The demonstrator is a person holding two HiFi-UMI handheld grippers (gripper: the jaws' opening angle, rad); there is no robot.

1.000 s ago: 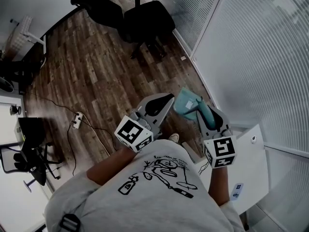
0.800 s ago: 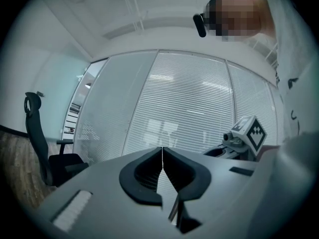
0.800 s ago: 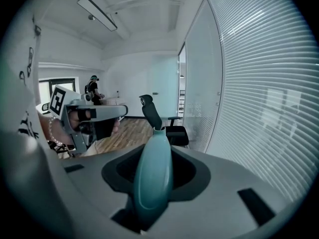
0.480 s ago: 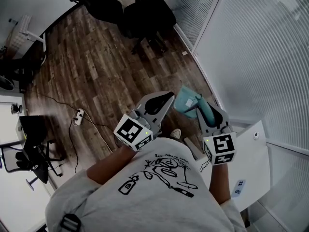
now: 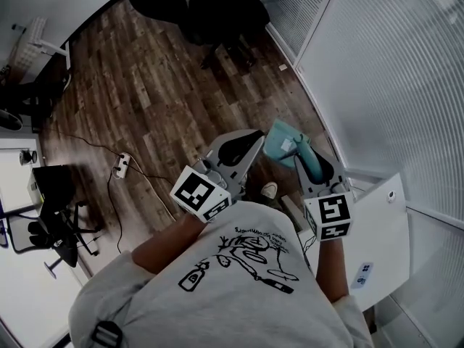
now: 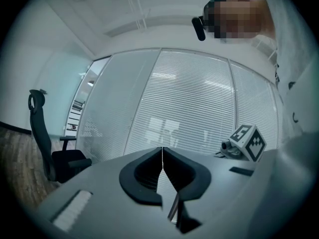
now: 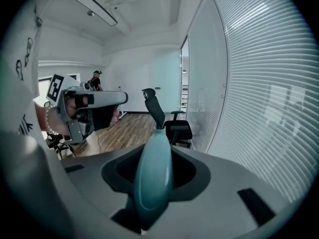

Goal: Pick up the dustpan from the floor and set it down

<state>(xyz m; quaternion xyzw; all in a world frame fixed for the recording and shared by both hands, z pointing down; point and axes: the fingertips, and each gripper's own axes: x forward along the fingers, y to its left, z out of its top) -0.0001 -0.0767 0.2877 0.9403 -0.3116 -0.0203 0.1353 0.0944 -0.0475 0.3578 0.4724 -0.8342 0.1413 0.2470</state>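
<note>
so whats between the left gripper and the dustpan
Nothing. In the head view, only bare floor shows in the gap between the left gripper and the dustpan.

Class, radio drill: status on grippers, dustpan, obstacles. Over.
Left hand-held gripper shut, empty. Right hand-held gripper shut on dustpan handle; dustpan off the floor. White table close at right, shoe below.

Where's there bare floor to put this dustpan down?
The wood floor is bare between the office chairs and the power strip. It is crowded near the dustpan, where the shoe and the white table close in.
</note>
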